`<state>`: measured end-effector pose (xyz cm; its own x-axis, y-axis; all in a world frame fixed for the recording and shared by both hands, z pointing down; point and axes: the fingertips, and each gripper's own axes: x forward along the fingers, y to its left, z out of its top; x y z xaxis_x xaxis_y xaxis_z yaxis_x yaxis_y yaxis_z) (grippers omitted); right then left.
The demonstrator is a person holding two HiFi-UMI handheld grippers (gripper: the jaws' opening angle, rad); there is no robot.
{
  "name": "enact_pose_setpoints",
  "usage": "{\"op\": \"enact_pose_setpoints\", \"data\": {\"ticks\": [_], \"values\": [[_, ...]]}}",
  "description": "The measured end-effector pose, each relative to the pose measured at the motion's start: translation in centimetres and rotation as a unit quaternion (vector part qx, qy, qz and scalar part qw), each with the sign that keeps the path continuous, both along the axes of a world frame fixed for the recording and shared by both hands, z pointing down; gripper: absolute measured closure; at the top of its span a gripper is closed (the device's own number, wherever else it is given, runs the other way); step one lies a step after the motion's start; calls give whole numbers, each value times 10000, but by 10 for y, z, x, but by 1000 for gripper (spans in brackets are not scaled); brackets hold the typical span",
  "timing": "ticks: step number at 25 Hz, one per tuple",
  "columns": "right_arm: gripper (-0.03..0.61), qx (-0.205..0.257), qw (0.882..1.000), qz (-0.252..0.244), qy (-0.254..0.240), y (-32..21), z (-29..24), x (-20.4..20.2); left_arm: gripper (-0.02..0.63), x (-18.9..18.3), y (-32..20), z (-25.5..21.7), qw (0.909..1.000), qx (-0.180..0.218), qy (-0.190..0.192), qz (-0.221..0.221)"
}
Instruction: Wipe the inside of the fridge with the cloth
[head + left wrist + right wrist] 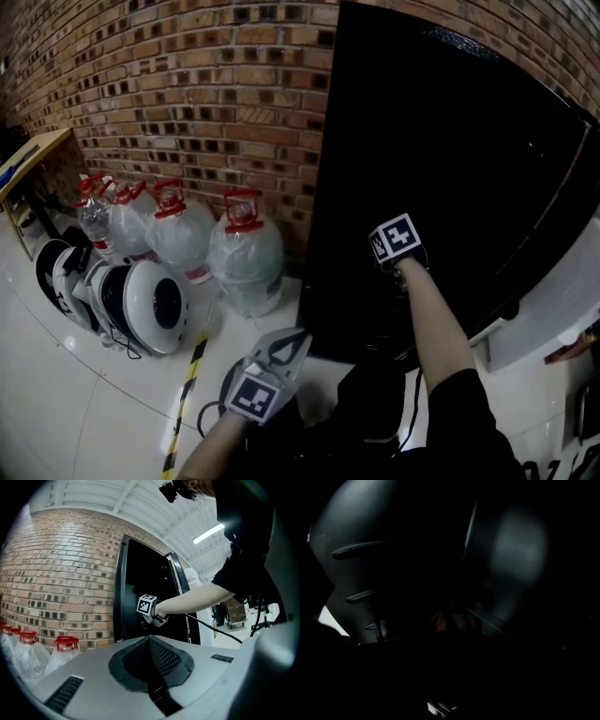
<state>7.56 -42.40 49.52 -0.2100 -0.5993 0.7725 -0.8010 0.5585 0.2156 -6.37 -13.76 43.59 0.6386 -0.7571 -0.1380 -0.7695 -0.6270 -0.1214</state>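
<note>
- The black fridge (450,169) stands against the brick wall (187,94); its inside is very dark.
- The right gripper (392,255) reaches into it, jaws wide, nothing seen between them.
- The left gripper (298,339) hangs low outside, jaws together, empty.
- A dim reddish lump, likely the cloth (454,621), lies just ahead of the right gripper. It is probably soft and light, so pinch a raised fold.
</note>
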Motion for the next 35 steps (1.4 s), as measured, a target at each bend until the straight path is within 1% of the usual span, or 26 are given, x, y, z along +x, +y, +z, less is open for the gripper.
{"op": "enact_pose_setpoints", "data": {"ticks": [1, 3, 5, 8, 11, 15, 17, 18, 20, 22, 25, 27, 30, 32, 35], "values": [[357, -75, 10000, -9, -58, 0, 2, -1, 614, 4, 0, 3, 10000, -21, -85, -3], [385, -109, 9998, 4, -140, -1, 2, 0, 614, 7, -4, 5, 9999, -113, -102, -8], [454, -7, 10000, 10, -49, -2, 1, 4, 614, 3, -8, 4, 9998, -190, 30, -6], [467, 107, 9998, -180, 34, 4, 0, 4, 614, -6, -11, 2, 9991, -285, 311, 37], [476, 279, 9984, -435, -230, 15, -11, 2, 614, -10, -11, 2, 9985, -330, 426, 61], [476, 958, 9897, -838, -653, 28, -57, -3, 614, -8, -10, 3, 9990, -301, 324, 67], [476, 1391, 9813, -1021, -851, 36, -91, -8, 614, -9, -10, 1, 9990, -275, 340, 25], [476, 1632, 9748, -1104, -1045, 42, -110, -12, 614, -12, -10, -2, 9989, -246, 395, -42], [476, 2124, 9548, -1294, -1629, 60, -148, -24, 614, -23, -7, -10, 9980, -167, 579, -211], [476, 2630, 9290, -1450, -2163, 77, -187, -36, 614, -34, -4, -16, 9967, -151, 771, -222], [476, 3257, 8917, -1474, -2776, 87, -245, -42, 614, -50, -9, -22, 9943, -109, 1027, -254], [477, 3530, 8624, -1469, -3317, 92, -275, -43, 614, -59, -13, -25, 9931, -85, 1115, -357], [476, 3978, 8111, -1649, -3957, 108, -309, -42, 614, -63, -13, -31, 9933, 72, 1092, -367], [476, 4205, 7795, -1895, -4238, 121, -324, -44, 614, -66, -8, -45, 9934, 299, 1029, -417], [476, 4343, 7402, -2223, -4628, 135, -345, -51, 614, -78, 0, -76, 9910, 706, 956, -620]]}}
